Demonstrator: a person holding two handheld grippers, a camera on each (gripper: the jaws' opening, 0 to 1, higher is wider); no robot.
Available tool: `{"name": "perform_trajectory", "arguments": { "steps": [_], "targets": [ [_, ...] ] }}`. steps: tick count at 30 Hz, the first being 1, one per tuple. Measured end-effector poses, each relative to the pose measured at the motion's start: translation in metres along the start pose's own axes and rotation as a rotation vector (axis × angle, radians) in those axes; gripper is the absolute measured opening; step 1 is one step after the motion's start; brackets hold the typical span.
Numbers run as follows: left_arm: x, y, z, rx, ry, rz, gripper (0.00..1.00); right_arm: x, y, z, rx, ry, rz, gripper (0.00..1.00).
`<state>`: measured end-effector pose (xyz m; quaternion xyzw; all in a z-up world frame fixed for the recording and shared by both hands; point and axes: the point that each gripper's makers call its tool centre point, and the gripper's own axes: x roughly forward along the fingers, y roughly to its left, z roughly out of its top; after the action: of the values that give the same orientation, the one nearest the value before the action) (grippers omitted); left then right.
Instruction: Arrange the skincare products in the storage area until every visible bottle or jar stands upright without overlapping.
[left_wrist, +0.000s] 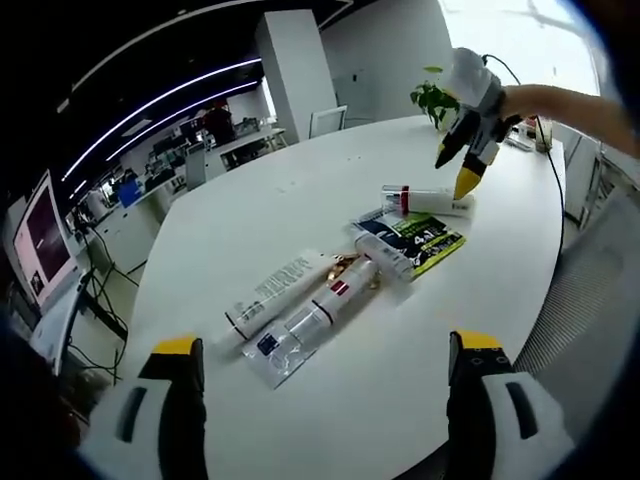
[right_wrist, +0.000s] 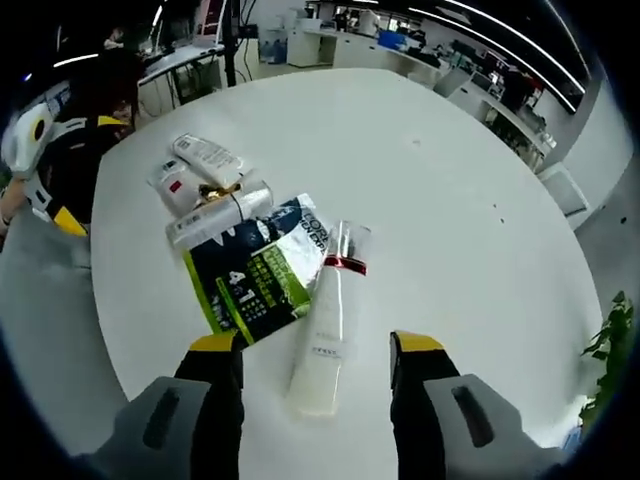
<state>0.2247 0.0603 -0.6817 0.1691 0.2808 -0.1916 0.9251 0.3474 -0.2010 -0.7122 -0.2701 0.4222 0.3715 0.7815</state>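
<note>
Skincare tubes lie scattered flat on a round white desk (left_wrist: 250, 200), none of them upright yet, so by my reading the arranging has barely begun.

In the left gripper view, the left tongs (left_wrist: 330, 375) rise from the bottom with their yellow-tipped jaws spread wide and nothing between them. Just ahead of them, slightly toward the left jaw, lies a long white tube (left_wrist: 268, 294) on its side. Beside it, toward the right jaw, rests a clear tube with a red band (left_wrist: 312, 322), and a small gold-coloured piece (left_wrist: 350, 266) sits at its far end. Farther ahead lies a grey-capped tube (left_wrist: 385, 255), resting partly on a dark and green sachet (left_wrist: 420, 238). Beyond that, the right tongs (left_wrist: 458, 170) hang over a white tube with a red collar (left_wrist: 425, 200), jaws parted and pointing down at it, likely lining up a grasp.

In the right gripper view, the other tongs show at the far left edge. Ahead of the right tongs' left jaw sit the clustered tubes, with the sachet (right_wrist: 260, 275) nearer. The right tongs (right_wrist: 316, 345) are open and empty, and the white tube with the red collar (right_wrist: 332, 325) lies lengthwise in the gap between the jaws, its end overlapping the sachet. That placement suggests this tube is the first to be lifted and stood up, clear of the sachet.
</note>
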Motion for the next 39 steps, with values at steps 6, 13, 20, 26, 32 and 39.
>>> {"name": "perform_trajectory", "arguments": {
  "steps": [6,13,20,26,32,39],
  "targets": [
    [0.000,0.001,-0.001,0.001,0.007,0.000,0.96,0.014,0.001,-0.007,0.022,0.049,0.030,0.50],
    [0.001,0.000,-0.003,0.000,0.015,-0.001,0.96,0.029,-0.002,-0.018,0.055,0.107,0.068,0.42],
    [0.001,0.000,-0.005,0.004,0.027,-0.002,0.96,0.036,0.005,-0.024,0.086,0.138,0.100,0.36],
    [0.002,0.000,-0.006,0.005,0.034,-0.001,0.96,0.041,0.001,-0.027,0.098,0.163,0.107,0.32],
    [0.002,-0.001,-0.007,0.011,0.042,-0.004,0.96,0.045,0.004,-0.029,0.099,0.193,0.122,0.33],
    [0.003,-0.002,-0.009,0.017,0.050,-0.009,0.96,0.046,0.004,-0.028,0.079,0.237,0.106,0.33]
  ]
}}
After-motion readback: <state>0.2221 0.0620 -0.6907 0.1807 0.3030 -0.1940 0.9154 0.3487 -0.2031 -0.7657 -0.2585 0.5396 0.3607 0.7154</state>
